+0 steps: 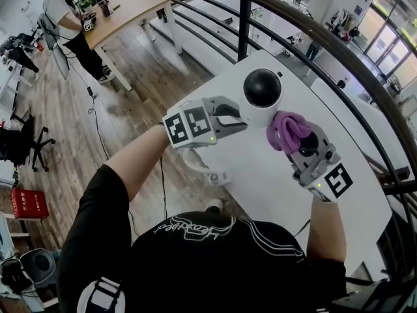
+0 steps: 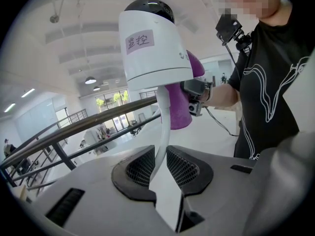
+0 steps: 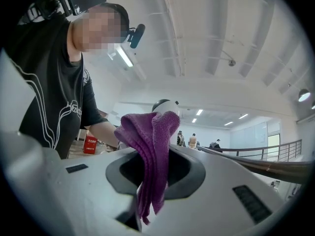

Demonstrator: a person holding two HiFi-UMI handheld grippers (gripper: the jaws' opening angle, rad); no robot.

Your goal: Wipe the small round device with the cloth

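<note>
The small round device (image 1: 260, 95) is white with a black dome and is held up over the white table. In the left gripper view it (image 2: 152, 48) fills the upper middle, with a label on its body. Its thin white stem (image 2: 161, 132) runs down between the jaws of my left gripper (image 2: 161, 168), which is shut on it. My right gripper (image 1: 298, 142) is shut on a bunched purple cloth (image 1: 288, 130). The cloth (image 3: 152, 151) hangs out of the right gripper (image 3: 152, 176) and lies against the device's right side. The cloth hides most of the device (image 3: 166, 105) in the right gripper view.
A white table (image 1: 273, 188) lies below both grippers, with a small white part (image 1: 218, 177) near its left edge. A black railing (image 1: 313, 31) curves behind it. Far left, a person stands at a wooden table (image 1: 124, 8). A red box (image 1: 29, 203) sits on the floor.
</note>
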